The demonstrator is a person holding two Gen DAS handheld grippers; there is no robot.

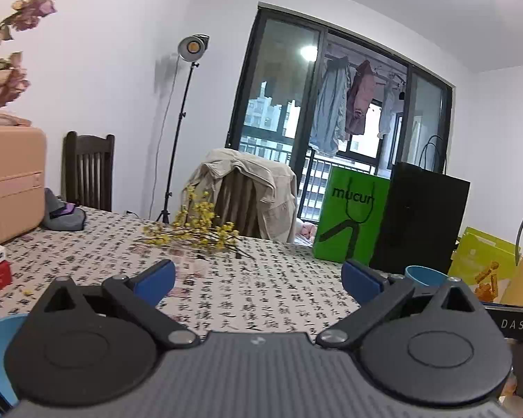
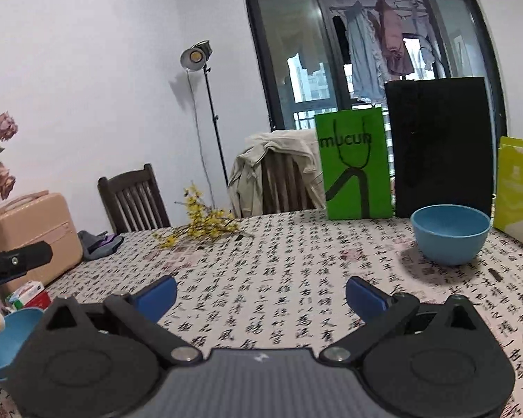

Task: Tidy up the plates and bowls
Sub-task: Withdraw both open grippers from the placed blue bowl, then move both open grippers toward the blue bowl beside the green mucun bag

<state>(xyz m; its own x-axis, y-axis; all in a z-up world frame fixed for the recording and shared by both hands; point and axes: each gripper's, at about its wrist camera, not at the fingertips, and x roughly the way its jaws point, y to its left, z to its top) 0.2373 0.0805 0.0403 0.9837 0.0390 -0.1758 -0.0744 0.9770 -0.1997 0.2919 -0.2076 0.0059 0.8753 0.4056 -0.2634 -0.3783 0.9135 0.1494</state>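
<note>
Two wrist views over a table covered in a cloth printed with black calligraphy.

Nearest, the right gripper hangs above the cloth with its blue-padded fingers spread wide and nothing between them. The left gripper is likewise spread and empty, tilted a little, over bare cloth.

At the near left edge of both views sits a blue bowl, partly hidden behind the gripper body; small items crowd beside it, too blurred to name. A second blue bowl stands upright and alone on the cloth, ahead and to the right of the right gripper, well apart from the first. No plates are visible.

Further back, yellow flowers lie on the table, and a green bag, a black bag and a yellow box stand just behind the far bowl. Beyond are chairs, a lamp and a window.

Likely risks: the far bowl looks smooth and curved, so a pinch on its rim could slip or tip it; reaching too far could knock the bags over; the cloth could drag if a bowl is slid rather than lifted
</note>
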